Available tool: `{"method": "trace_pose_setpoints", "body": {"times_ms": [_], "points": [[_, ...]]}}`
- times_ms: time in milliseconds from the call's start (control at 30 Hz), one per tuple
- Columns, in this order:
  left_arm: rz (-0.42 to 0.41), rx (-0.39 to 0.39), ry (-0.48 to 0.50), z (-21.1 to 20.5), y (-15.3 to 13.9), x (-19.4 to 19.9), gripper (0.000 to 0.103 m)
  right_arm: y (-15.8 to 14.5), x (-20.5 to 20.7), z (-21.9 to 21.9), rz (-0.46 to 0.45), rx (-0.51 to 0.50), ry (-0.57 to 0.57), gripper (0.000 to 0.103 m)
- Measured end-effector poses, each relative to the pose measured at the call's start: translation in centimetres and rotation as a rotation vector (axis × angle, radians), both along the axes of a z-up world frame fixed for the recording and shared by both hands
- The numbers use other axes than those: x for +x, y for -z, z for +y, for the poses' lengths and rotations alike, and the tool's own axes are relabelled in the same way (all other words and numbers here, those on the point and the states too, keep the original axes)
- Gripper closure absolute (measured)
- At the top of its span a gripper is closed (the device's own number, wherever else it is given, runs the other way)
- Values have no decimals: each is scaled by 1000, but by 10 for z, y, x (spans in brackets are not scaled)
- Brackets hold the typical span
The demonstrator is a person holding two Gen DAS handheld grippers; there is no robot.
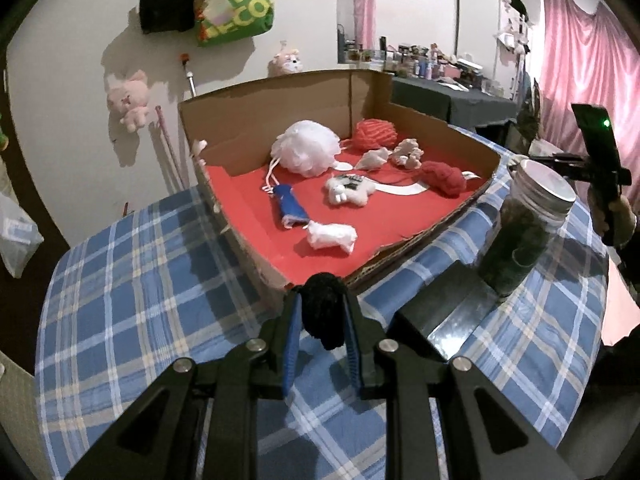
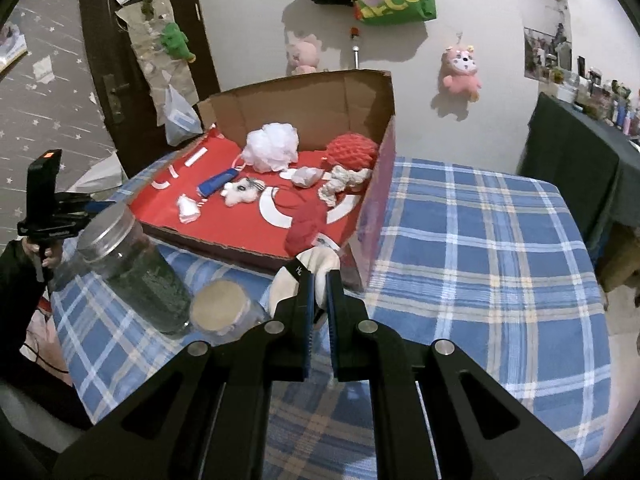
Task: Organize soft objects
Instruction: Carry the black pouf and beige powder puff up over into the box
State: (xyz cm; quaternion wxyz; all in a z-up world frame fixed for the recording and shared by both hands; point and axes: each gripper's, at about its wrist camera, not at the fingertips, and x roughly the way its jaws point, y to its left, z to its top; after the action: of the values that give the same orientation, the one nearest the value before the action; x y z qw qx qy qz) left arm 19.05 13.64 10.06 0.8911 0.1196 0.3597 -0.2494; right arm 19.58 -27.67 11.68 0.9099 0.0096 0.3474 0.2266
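The left gripper (image 1: 322, 312) has its jaws clamped on a black pompom (image 1: 323, 308), a fuzzy, roughly oval ball whose long axis runs along the blue-padded fingers, its top poking out past the tips toward the cardboard box (image 1: 248, 120). The right gripper (image 2: 319, 292) has its jaws pressed together on a cream sock (image 2: 316, 270), soft knit fabric that bunches out to the left of the fingers and up toward the box's near corner; its long axis cannot be told. Both grippers are over a blue plaid tablecloth (image 1: 132, 280), just in front of the box. The box is shallow and open-topped, with a smooth red floor. On that floor lie a frilly white mesh bath puff (image 1: 308, 148), a ribbed orange yarn ball (image 1: 374, 133), a lumpy red knit piece (image 1: 444, 178), a small white plush animal (image 1: 348, 192), a blue pouch (image 1: 290, 205) lying lengthwise toward the near edge, and a crumpled white bundle (image 1: 332, 235). A glass jar (image 1: 524, 232) with a metal lid and dark green contents stands upright beside the box.
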Motion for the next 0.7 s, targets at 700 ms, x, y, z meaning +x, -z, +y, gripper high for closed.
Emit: {"method": "trace_pose_setpoints", "body": {"times_ms": [700], "points": [[4,17,126,-32,-16,14,82,-11,22,18,10,-25,-125,97]]}}
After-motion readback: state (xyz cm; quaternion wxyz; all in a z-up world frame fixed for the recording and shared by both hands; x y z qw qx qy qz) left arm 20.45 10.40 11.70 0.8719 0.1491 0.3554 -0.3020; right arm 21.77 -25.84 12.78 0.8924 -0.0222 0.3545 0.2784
